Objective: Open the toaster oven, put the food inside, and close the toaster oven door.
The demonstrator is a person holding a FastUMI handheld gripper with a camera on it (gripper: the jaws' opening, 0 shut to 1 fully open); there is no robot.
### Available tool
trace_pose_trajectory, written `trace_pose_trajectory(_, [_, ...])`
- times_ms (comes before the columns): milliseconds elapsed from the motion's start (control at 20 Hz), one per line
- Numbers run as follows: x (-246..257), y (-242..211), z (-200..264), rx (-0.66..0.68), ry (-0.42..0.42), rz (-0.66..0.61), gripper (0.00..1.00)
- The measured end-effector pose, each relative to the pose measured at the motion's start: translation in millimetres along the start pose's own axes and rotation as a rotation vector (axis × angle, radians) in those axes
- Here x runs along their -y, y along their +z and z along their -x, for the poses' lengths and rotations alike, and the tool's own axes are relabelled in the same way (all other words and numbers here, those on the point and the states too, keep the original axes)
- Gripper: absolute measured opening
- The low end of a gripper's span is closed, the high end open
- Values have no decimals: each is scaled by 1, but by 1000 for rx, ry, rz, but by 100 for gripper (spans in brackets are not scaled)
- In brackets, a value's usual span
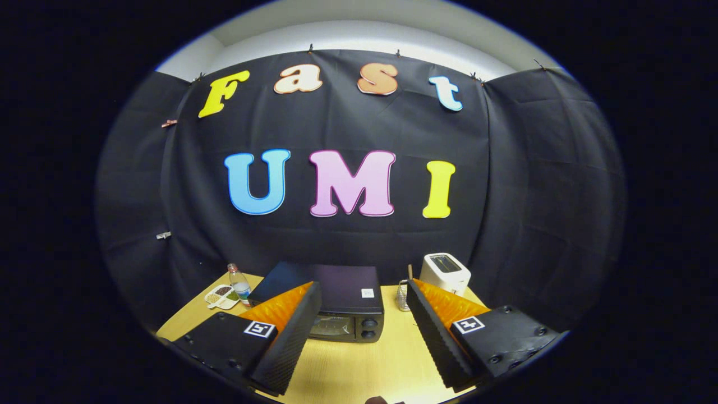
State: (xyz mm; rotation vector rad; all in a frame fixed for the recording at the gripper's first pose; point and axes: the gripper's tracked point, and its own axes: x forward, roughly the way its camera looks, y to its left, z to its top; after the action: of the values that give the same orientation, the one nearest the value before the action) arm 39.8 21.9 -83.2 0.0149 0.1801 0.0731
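A black toaster oven (pixel 342 306) stands on the wooden table (pixel 359 365), its glass door facing me and shut, with two knobs at its right side. My gripper (pixel 362 314) hovers high above the table in front of it, fingers wide apart and nothing between them. The left finger (pixel 291 336) covers the oven's left front corner. The oven sits just beyond the fingers, slightly left of the gap. A small dish of food (pixel 222 296) lies at the back left of the table, left of the oven.
A plastic bottle (pixel 240 284) stands between the dish and the oven. A white slot toaster (pixel 445 272) sits at the back right, with a small metal rack (pixel 403 297) beside it. Black cloth walls close in behind and at both sides.
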Motion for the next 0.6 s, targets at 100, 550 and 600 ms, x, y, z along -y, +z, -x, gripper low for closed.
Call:
trace_pose_trajectory(100, [10, 19, 12, 28, -10, 2, 99])
trace_pose_trajectory(550, [27, 49, 54, 62, -22, -16, 99])
trace_pose_trajectory(600, [29, 50, 55, 68, -28, -21, 98])
